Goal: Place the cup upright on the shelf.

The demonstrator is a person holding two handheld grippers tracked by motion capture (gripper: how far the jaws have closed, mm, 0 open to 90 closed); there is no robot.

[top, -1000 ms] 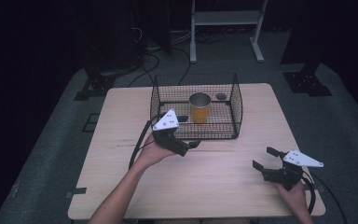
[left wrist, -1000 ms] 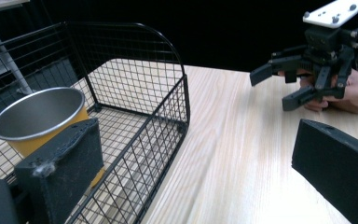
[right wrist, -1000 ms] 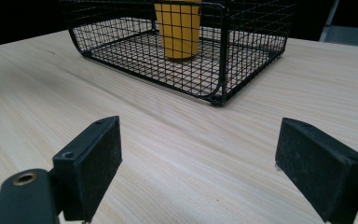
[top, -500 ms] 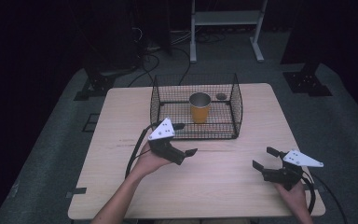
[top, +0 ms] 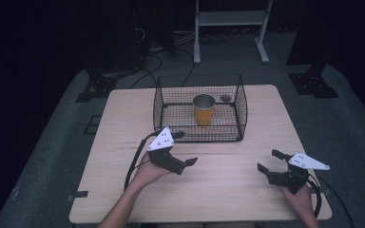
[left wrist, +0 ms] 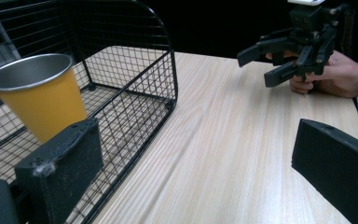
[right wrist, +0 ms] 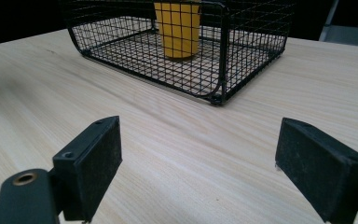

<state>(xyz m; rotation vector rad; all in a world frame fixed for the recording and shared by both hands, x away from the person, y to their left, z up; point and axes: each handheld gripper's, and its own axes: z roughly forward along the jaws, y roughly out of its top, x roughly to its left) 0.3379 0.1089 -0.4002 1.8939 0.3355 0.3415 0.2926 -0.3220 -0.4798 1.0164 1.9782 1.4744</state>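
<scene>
A black wire basket (top: 240,111) stands at the middle back of the wooden table (top: 123,118). Upright inside it is an orange cup (top: 203,113) with a metal rim, and a small dark object (top: 225,98) lies behind it. My left gripper (top: 185,148) is open and empty, just in front of the basket's near left corner. In the left gripper view the cup (left wrist: 39,100) sits behind the basket (left wrist: 168,70) mesh at left. My right gripper (top: 269,160) is open and empty near the front right, pointing left; in its view the basket (right wrist: 223,60) and cup (right wrist: 177,28) lie ahead.
Bare tabletop stretches between the two grippers and along the front edge. The right gripper (left wrist: 259,65), held in a hand, shows across the table in the left gripper view. Cables trail from both grippers. A white metal stand (top: 230,19) and dark floor lie beyond the table.
My left gripper has drawn back from the basket front toward the near edge, staying open. The right gripper has not moved.
</scene>
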